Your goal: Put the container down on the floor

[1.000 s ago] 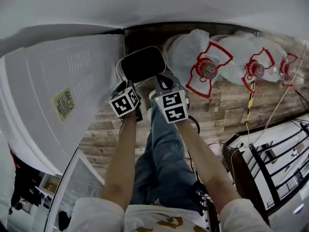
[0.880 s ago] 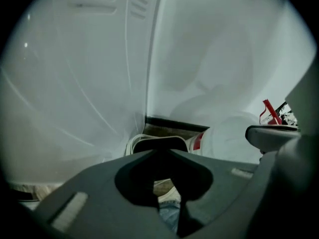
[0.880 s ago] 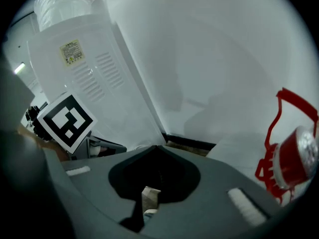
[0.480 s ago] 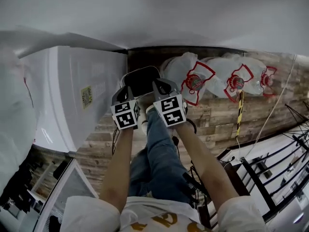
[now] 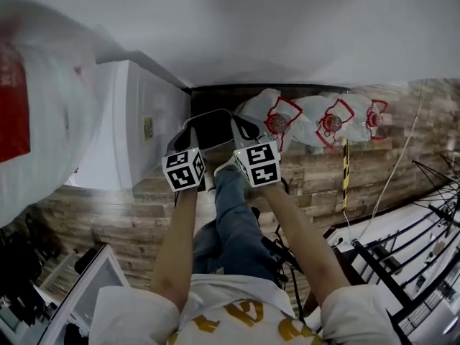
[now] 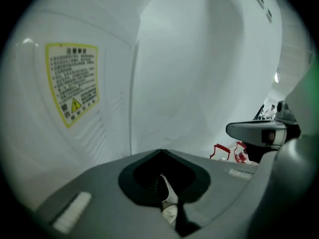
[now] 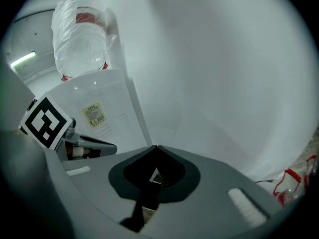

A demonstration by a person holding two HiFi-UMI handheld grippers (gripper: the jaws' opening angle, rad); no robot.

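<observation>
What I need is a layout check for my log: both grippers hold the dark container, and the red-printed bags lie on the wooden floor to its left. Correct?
No: in the head view the red-printed bags lie on the wooden floor to the dark container's right, not its left. The left gripper and right gripper do both hold it.

A wood-plank floor (image 5: 122, 214) meets a white wall (image 5: 287, 27), with a white appliance (image 5: 154, 113) and red-printed plastic bags (image 5: 327, 124) alongside.
</observation>
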